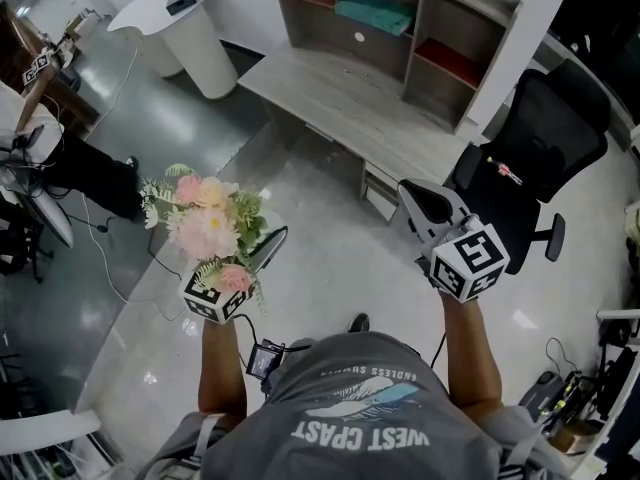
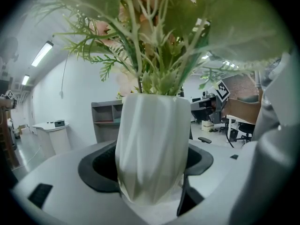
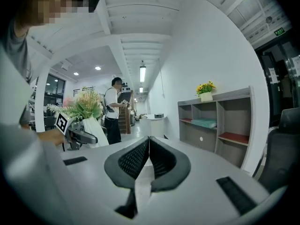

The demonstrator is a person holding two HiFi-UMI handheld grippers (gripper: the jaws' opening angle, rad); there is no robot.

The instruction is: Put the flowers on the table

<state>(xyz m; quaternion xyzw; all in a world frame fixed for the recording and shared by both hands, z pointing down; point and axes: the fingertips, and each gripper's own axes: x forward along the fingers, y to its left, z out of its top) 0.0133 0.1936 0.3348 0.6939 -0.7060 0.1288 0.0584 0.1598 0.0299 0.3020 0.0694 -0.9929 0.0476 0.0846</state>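
Status of left tongs: jaws are clamped on the lower body of a white faceted vase, one dark pad against each side, spread only to the vase's width. The flowers, pink and cream blooms with green fern sprigs, are carried upright in this vase. In the head view the flowers are held in the air above the pale floor, off the desk and well apart from its near edge.

Status of right tongs: jaws are pressed fully together, ribbed pads touching, nothing held between them. The right tongs are held near a black office chair.

The desk top is grey wood grain. A shelf unit is set at its far edge, with a teal item in one upper compartment. In the right gripper view a small pot of yellow blossoms is seen on top of the shelf unit. A standing person is noted in the background beyond the vase.
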